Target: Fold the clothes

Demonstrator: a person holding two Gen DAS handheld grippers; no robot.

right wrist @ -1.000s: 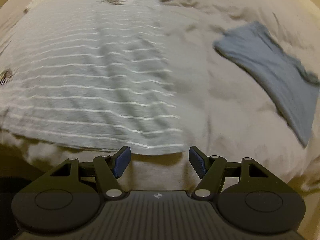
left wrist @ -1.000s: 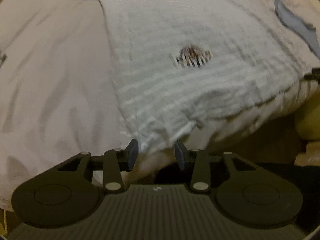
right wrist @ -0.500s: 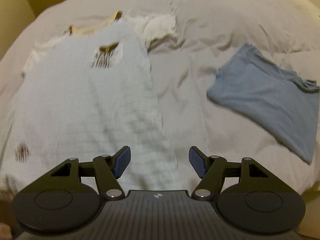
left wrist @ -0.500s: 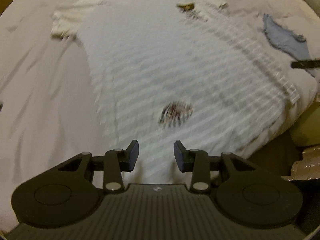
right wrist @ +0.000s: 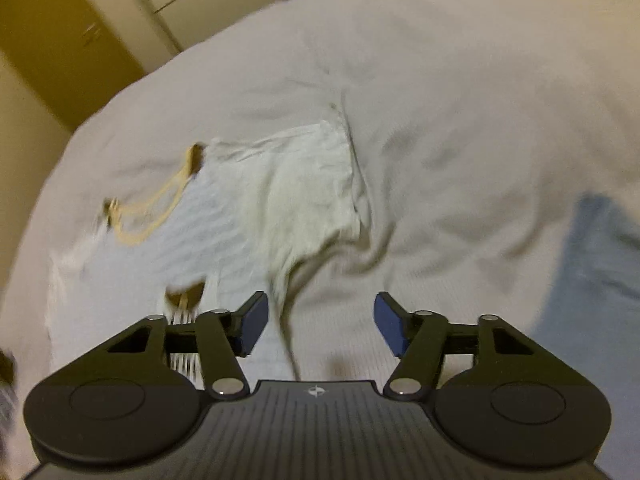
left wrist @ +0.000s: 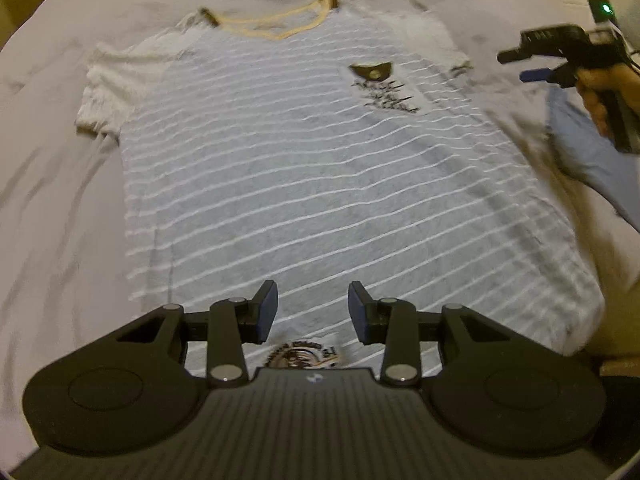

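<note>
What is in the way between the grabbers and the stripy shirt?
Nothing visible. The striped shirt lies flat on the bed, and the open left gripper hangs right over its hem. The right gripper, open too, faces its sleeve.

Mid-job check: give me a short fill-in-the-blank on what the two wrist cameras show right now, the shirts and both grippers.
1. The striped shirt lies spread flat with its collar trimmed in ____.
2. Beside it on the bed sheet lies a second shirt, coloured ____.
3. The left gripper and the right gripper both stand ____, holding nothing.

Missing words: yellow; blue; open
</note>
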